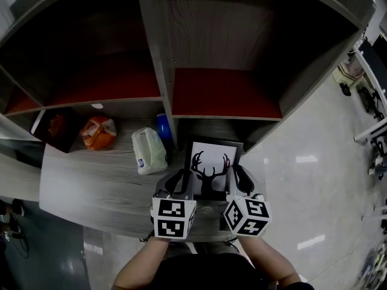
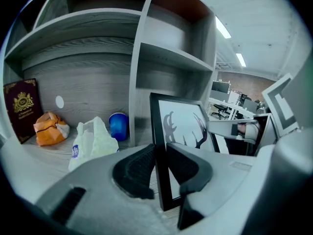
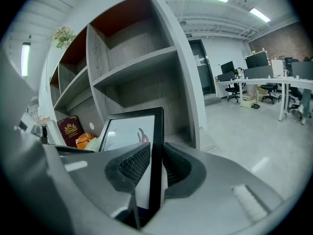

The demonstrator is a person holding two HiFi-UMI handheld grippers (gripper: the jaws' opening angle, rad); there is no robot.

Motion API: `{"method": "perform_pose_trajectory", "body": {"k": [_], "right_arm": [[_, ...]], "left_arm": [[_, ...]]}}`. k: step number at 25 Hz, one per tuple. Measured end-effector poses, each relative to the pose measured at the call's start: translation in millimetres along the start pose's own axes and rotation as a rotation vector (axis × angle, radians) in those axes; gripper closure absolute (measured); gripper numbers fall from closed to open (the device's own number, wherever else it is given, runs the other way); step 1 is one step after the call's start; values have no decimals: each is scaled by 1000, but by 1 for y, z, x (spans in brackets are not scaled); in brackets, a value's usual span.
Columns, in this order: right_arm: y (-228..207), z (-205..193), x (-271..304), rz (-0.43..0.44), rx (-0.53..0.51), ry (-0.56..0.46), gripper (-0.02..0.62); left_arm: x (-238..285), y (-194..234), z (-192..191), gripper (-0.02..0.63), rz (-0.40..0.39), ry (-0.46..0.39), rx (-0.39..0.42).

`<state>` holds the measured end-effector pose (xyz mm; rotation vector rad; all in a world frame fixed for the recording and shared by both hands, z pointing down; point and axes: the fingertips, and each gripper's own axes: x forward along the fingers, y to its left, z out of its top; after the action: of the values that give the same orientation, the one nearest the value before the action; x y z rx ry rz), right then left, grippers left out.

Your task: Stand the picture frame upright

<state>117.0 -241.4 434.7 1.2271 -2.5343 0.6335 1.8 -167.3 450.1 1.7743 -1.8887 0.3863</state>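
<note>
The black picture frame [image 1: 211, 165] with a deer silhouette on white stands nearly upright on the wooden shelf's [image 1: 91, 180] right end, in front of the cabinet divider. My left gripper [image 1: 179, 181] is shut on the frame's [image 2: 161, 151] left edge, with one pad on each face. My right gripper [image 1: 239, 180] is shut on the frame's [image 3: 155, 151] right edge in the same way. In the left gripper view the frame's bottom corner rests on the wood, and the right gripper [image 2: 234, 129] shows beyond the picture.
On the shelf to the left lie a pale plastic bag [image 1: 148, 151], a blue cup [image 1: 164, 125], an orange packet [image 1: 98, 132] and a dark red book [image 1: 57, 128] leaning on the back wall. The shelf's right end drops to a glossy floor [image 1: 302, 180].
</note>
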Motion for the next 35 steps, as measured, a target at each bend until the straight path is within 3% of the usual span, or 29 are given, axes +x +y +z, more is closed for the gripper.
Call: {"method": "perform_pose_trajectory", "body": {"k": [21, 35], "right_arm": [[-20, 24, 39, 39, -62, -42, 526], [-23, 42, 69, 20, -80, -86, 526]], "left_arm": [[38, 0, 23, 538, 83, -74, -37], [59, 11, 43, 540, 127, -139, -44]]}}
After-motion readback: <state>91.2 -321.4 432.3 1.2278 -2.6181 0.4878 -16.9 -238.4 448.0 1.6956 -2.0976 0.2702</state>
